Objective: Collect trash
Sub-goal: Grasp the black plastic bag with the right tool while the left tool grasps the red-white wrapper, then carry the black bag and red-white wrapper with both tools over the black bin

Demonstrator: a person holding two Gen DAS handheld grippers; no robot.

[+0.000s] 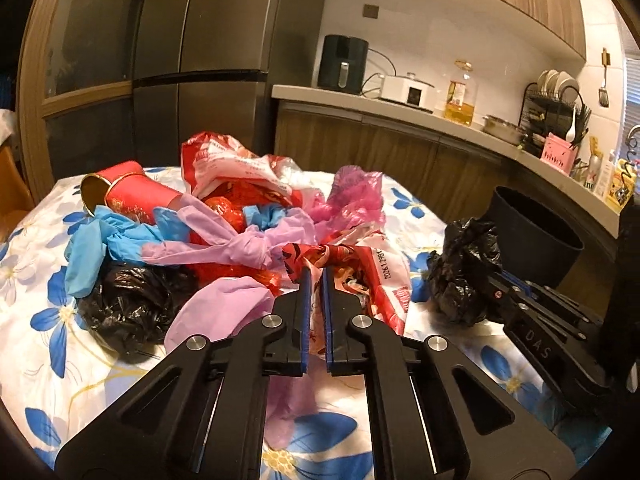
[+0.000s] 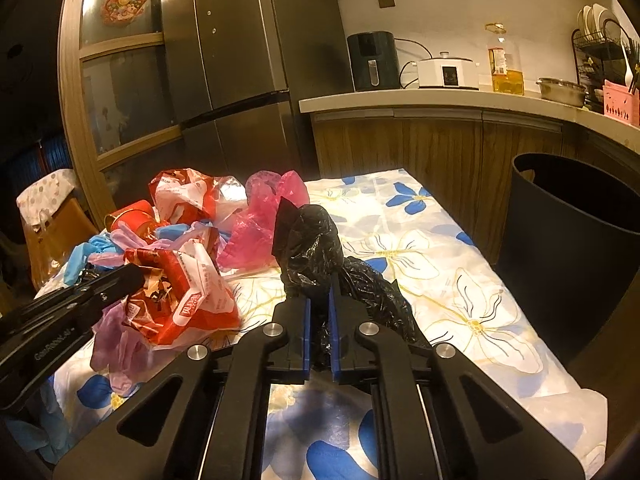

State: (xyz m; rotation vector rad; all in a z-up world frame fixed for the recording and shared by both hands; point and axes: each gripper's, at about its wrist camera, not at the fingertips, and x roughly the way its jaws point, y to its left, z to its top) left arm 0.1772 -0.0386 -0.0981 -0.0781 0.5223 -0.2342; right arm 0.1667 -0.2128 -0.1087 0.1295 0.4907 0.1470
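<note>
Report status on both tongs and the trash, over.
Left tongs shut on red-and-white bag. Right tongs shut on black bag. Black bin open beside table, path clear. Gloves, red can still on table.

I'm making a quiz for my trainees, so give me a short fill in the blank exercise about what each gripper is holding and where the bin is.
1. The right gripper is shut on a crumpled ____ plastic bag.
2. The left gripper is shut on a red and ____ plastic bag.
3. The dark bin stands on the ____ side of the table in the right wrist view.
4. The red can lies on its ____.

Missing words: black; white; right; side
</note>
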